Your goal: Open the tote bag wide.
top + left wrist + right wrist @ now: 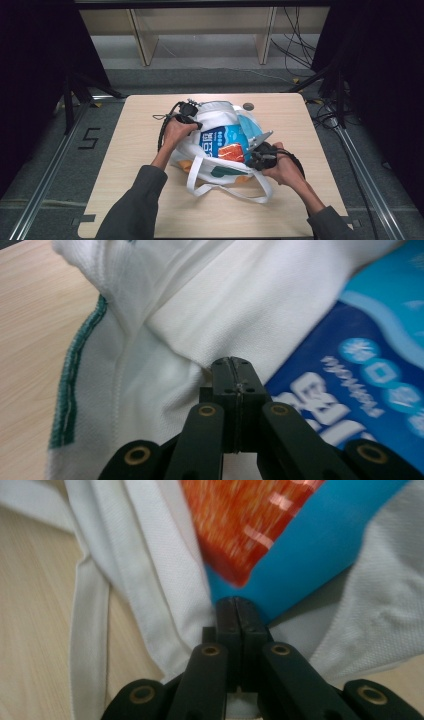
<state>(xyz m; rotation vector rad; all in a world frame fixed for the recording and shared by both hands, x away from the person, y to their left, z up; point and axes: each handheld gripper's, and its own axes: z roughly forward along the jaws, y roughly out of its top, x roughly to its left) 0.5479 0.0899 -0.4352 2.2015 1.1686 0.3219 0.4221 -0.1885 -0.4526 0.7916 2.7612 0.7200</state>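
A white cloth tote bag (220, 150) lies on its side in the middle of the light wooden table (135, 150), its two long handles (227, 189) looped toward the person's edge. A blue package (227, 142) with white lettering and an orange-red picture panel shows in the bag's mouth. The left gripper (192, 120) is at the far left edge of the bag; in the left gripper view its jaws are pressed flat together with their tips against a fold of white fabric (200, 340), beside the bag's green-stitched hem (75, 375), but whether cloth is caught between them cannot be told. The right gripper (255, 152) is at the bag's right side; in the right gripper view its jaws are likewise closed, with white cloth (165, 610) bunched at both sides of the tips, touching the blue package (310, 565).
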